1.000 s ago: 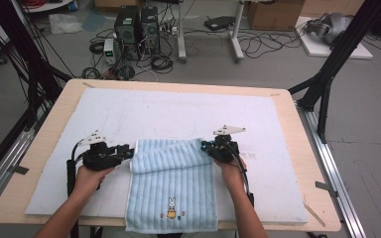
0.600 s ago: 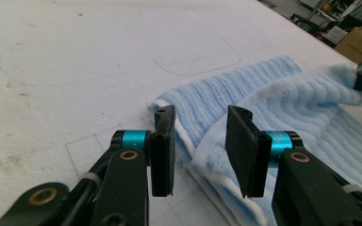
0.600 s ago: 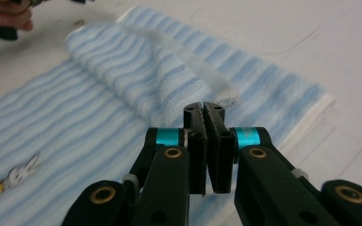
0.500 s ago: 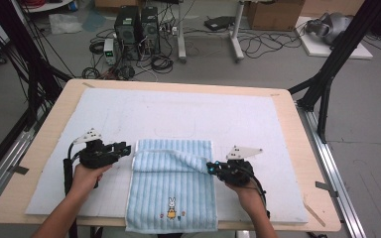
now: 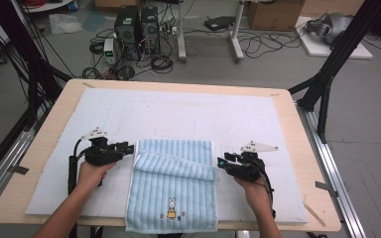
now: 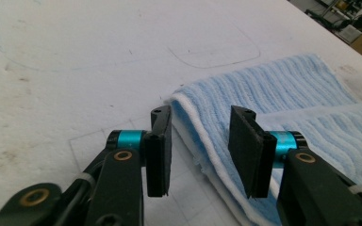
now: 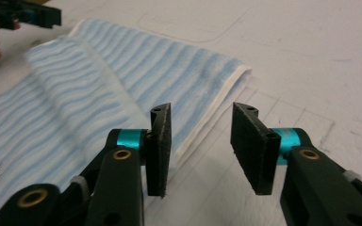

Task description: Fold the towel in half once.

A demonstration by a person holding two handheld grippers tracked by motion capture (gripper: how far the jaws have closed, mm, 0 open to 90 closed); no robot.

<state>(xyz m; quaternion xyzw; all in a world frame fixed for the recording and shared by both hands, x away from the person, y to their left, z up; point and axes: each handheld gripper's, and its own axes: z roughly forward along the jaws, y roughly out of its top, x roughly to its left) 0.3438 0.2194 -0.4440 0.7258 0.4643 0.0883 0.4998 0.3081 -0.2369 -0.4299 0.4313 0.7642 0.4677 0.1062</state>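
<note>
A light blue striped towel [image 5: 171, 191] with a rabbit motif [image 5: 171, 208] lies at the near middle of the white mat [image 5: 178, 114], its far part folded over in a slanted flap. My left gripper [image 5: 127, 148] sits at the towel's far left corner. Its jaws have just been opening, and in the left gripper view the gripper [image 6: 200, 150] stands open with the towel's white hem [image 6: 193, 127] between the pads, untouched. My right gripper [image 5: 222, 162] is at the flap's right end. Its jaws have just been opening and the gripper [image 7: 200, 148] stands open beside the towel [image 7: 122, 70].
The mat covers a wooden table [image 5: 297, 148] whose near edge the towel overhangs. Computers and cables [image 5: 136, 29] sit on the floor beyond the table. Black frame posts [image 5: 327, 74] stand at the table's sides. The left gripper [image 7: 23, 14] appears at the far left of the right gripper view.
The right gripper moved from the towel's far right corner toward me and to the right, then opened beside the towel. The left hand stayed put and its jaws widened.
</note>
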